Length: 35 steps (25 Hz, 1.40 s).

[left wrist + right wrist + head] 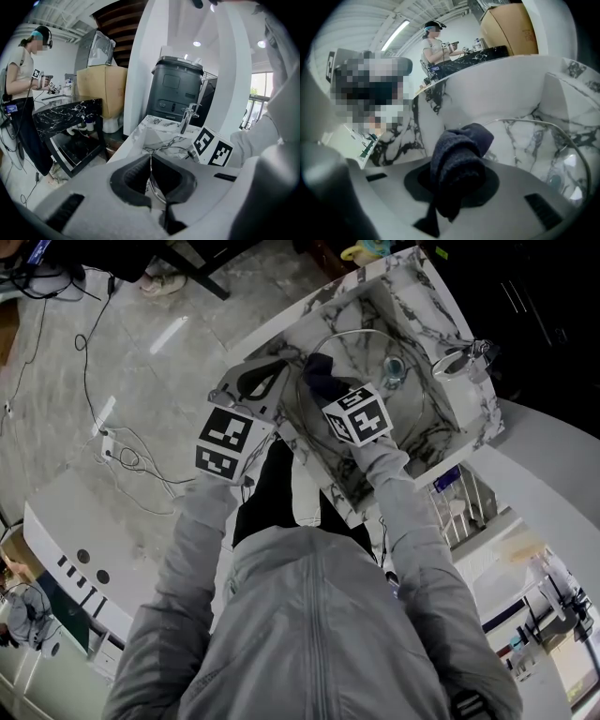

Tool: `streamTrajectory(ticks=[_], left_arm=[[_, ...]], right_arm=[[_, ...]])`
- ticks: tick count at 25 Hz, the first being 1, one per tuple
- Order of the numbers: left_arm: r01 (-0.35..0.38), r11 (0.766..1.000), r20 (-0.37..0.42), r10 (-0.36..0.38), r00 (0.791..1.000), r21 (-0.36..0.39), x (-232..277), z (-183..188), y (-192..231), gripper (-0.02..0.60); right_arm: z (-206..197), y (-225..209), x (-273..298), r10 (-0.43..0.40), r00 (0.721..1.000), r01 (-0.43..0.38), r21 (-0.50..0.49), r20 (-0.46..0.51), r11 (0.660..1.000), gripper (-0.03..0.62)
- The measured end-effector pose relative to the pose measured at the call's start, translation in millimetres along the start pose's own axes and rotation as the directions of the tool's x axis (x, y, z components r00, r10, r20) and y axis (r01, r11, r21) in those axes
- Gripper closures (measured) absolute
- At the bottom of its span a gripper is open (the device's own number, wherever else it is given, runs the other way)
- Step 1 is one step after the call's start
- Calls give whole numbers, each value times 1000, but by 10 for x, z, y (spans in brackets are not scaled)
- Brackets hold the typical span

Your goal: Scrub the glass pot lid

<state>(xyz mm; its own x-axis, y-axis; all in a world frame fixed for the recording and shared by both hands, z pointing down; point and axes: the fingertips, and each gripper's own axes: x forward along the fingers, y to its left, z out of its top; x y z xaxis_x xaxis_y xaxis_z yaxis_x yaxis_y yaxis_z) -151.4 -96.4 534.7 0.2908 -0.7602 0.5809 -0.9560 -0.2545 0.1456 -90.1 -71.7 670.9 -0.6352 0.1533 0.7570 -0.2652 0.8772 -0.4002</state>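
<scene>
- The left tool (pixel 151 161) is pressed together on the rim of the glass pot lid (pixel 161 149), which stands tilted inside the marble sink (pixel 412 292).
- The right tool (pixel 457 185) pinches a dark cloth (pixel 459 159) just beside the lid.

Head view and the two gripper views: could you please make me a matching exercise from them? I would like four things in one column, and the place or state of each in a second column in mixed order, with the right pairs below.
Things
1. left gripper
2. right gripper
3. glass pot lid
4. faucet

Place or state
A. stands on the sink's rim
B. shut on a dark cloth
C. lies inside the marble sink
D. shut on the lid's thin rim

Pairs: 1-D, 2-B, 3-C, 4-A
</scene>
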Motion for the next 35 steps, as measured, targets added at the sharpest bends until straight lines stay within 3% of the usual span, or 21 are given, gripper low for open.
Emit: streamTrajectory(ticks=[4, 10, 19, 29, 35], left_arm=[[8, 1000, 1, -8, 1000, -4, -7, -10, -24, 554], [22, 1000, 5, -22, 1000, -2, -6, -3, -89, 554], [38, 999, 20, -38, 999, 9, 19, 65, -167, 554], [43, 999, 33, -43, 999, -1, -18, 53, -231, 552], [54, 999, 23, -54, 998, 11, -24, 16, -307, 554]], right_arm=[[-147, 139, -20, 117, 991, -116, 24, -66, 993, 517], [-416, 374, -103, 279, 945, -273, 59, -170, 960, 519], [-783, 577, -265, 392, 864, -377, 110, -317, 920, 518], [-1333, 534, -587, 424, 722, -436, 116, -547, 892, 519], [-1590, 360, -812, 358, 619, -448, 60, -700, 892, 519]])
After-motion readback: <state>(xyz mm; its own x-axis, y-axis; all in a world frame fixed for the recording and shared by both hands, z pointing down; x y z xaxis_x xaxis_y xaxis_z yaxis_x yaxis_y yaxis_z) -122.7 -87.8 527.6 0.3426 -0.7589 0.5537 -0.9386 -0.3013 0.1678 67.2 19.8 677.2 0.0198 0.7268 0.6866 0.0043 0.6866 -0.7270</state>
